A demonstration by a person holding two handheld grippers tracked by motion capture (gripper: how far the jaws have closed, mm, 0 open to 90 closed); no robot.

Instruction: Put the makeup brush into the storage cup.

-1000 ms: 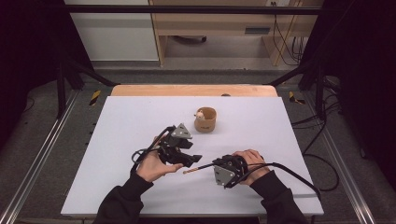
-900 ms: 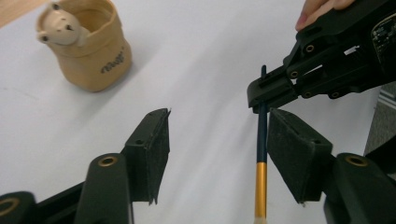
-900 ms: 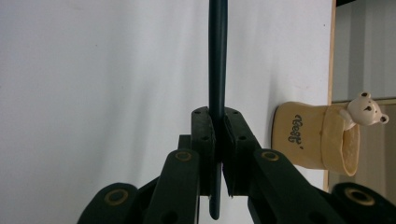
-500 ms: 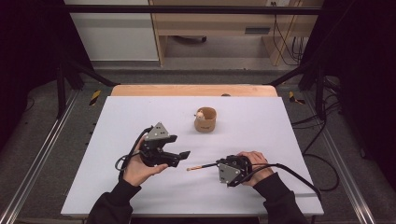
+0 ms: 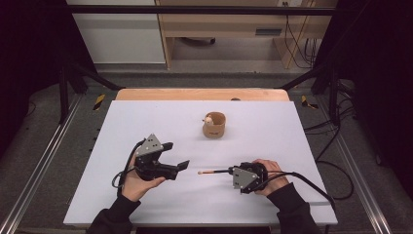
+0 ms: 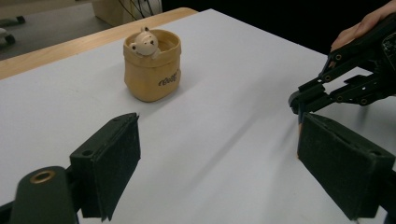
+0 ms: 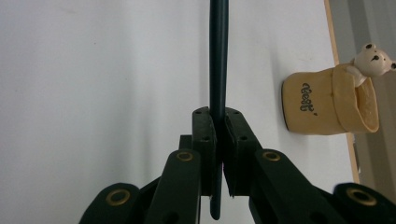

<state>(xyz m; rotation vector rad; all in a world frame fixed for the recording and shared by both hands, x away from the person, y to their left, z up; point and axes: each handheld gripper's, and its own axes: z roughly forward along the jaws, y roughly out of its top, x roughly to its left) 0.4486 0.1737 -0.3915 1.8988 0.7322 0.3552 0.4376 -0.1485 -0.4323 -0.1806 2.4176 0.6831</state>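
Overhead, a white counter (image 5: 160, 122) with a wooden far edge stands on grey floor amid black frame rails. Left tongs (image 5: 177, 157) gape with nothing between them, having just been opening. Right tongs (image 5: 228, 171) clamp a dark pencil (image 5: 213, 171), held level just above the counter, pointing left, near a bear-faced cup (image 5: 214, 125).

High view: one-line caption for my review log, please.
Right gripper clamps a dark pencil low over the white table; left gripper, jaws just opened, holds nothing; bear pot stands beyond.
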